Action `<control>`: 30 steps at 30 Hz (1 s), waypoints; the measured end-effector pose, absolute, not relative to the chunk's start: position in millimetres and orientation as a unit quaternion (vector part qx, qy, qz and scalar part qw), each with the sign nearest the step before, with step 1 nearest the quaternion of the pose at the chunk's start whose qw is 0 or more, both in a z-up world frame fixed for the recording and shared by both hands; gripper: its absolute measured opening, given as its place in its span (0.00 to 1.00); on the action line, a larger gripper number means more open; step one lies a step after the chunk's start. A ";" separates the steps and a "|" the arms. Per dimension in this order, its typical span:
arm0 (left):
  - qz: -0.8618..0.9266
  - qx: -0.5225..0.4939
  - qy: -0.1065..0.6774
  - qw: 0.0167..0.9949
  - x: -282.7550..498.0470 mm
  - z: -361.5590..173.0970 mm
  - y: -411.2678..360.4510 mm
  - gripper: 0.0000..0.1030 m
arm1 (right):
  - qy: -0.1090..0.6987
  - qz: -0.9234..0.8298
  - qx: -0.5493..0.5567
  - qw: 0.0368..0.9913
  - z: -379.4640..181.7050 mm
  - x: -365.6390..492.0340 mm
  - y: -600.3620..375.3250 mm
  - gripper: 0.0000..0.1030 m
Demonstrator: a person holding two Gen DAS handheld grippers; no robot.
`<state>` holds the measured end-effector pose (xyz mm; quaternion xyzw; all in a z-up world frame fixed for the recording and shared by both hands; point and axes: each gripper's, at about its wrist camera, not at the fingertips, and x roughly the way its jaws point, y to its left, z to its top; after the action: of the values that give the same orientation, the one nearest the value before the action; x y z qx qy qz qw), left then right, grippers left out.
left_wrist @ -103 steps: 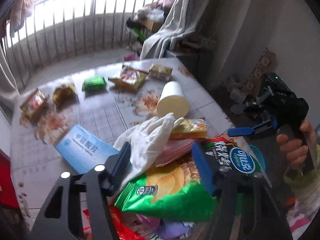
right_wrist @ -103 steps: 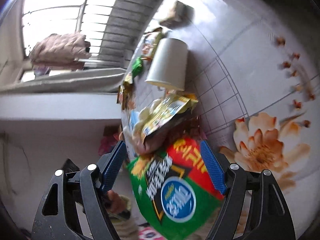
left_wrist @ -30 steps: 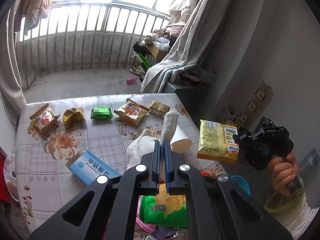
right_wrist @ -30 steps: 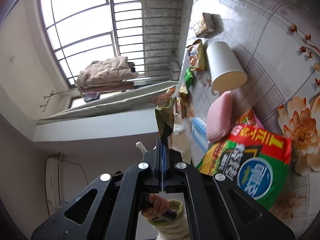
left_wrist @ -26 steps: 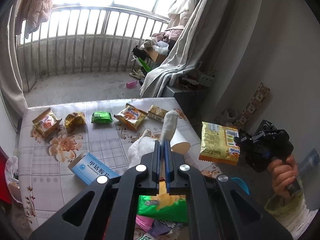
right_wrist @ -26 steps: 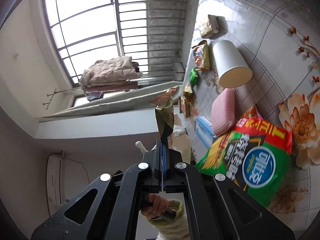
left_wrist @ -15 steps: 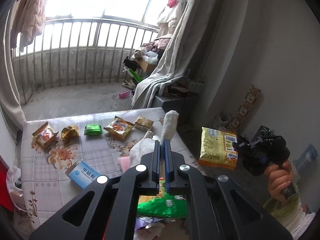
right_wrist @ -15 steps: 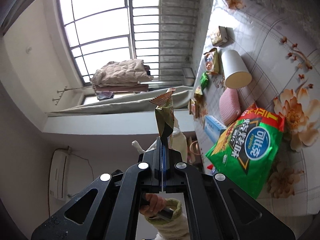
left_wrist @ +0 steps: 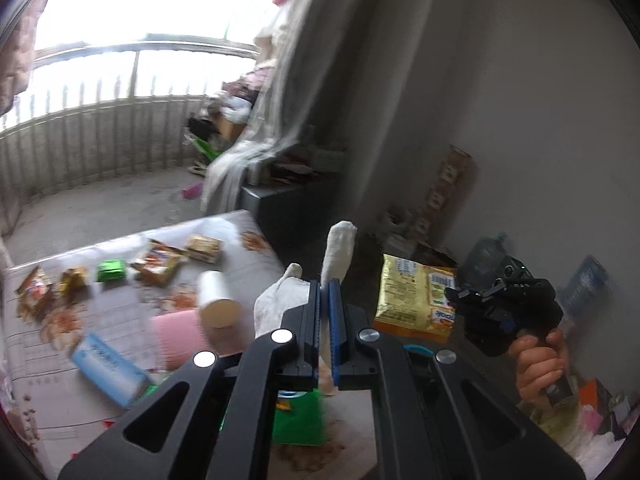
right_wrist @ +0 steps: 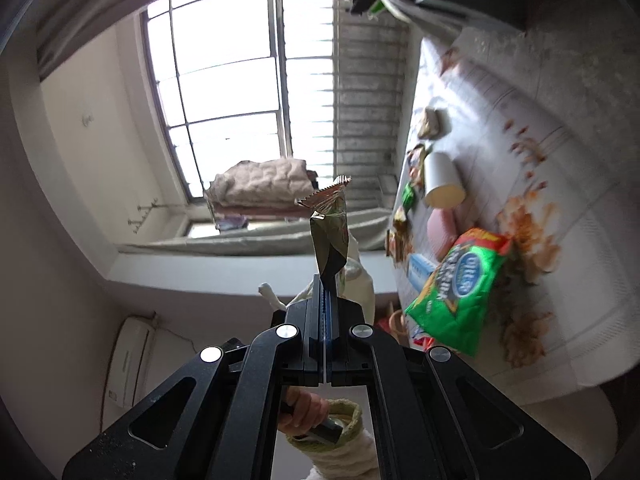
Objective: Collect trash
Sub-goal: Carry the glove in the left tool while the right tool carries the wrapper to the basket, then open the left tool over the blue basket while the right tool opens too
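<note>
My left gripper [left_wrist: 325, 286] is shut on a white glove [left_wrist: 280, 304], one glove finger sticking up past the fingertips. It hangs above the near right corner of the flowered table [left_wrist: 248, 240]. My right gripper [right_wrist: 325, 280] is shut on a yellow snack packet [right_wrist: 330, 240], seen edge-on here. In the left wrist view that yellow snack packet [left_wrist: 416, 300] hangs off the table's right side, held by the right gripper [left_wrist: 454, 294] in a hand [left_wrist: 540, 364]. A green chip bag [right_wrist: 460, 292], a paper cup [left_wrist: 218, 300], a pink pack [left_wrist: 176, 332] and a blue box [left_wrist: 108, 364] lie on the table.
Several small wrappers, among them a green wrapper [left_wrist: 111, 270], lie along the table's far edge. A curtain [left_wrist: 280, 120] and a dark cabinet [left_wrist: 288, 204] stand behind the table. Boxes and a water bottle [left_wrist: 484, 256] sit on the floor by the right wall.
Both grippers, open over the pile at first, now hold the glove and the yellow packet. Over the last second both pulled up and away; the table looks smaller and shifted left.
</note>
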<state>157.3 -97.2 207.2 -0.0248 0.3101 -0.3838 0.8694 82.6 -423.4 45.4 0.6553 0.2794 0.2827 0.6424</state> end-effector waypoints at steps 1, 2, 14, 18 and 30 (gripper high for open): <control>-0.395 -0.022 0.314 0.863 154.8 205.9 -112.0 0.04 | 0.274 0.277 0.659 0.643 41.6 75.0 -430.1 0.00; -0.403 -0.020 0.317 0.858 153.5 205.1 -121.4 0.04 | 0.270 0.270 0.663 0.643 38.2 67.6 -437.2 0.00; -0.519 0.044 0.371 0.769 120.1 155.6 -308.0 0.04 | 0.204 0.130 0.730 0.639 -45.9 -52.9 -546.2 0.00; -0.543 0.061 0.404 0.734 107.9 122.7 -375.4 0.04 | 0.191 0.068 0.754 0.625 -87.7 -88.2 -576.1 0.00; -0.562 0.128 0.504 0.644 70.3 -13.5 -550.7 0.04 | 0.188 -0.090 0.795 0.569 -206.1 -141.8 -627.4 0.02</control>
<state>70.3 -550.7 -13.5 0.1283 0.5035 -0.5617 0.6438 -141.8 -627.4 -206.1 0.7952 0.1882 -0.0900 0.5694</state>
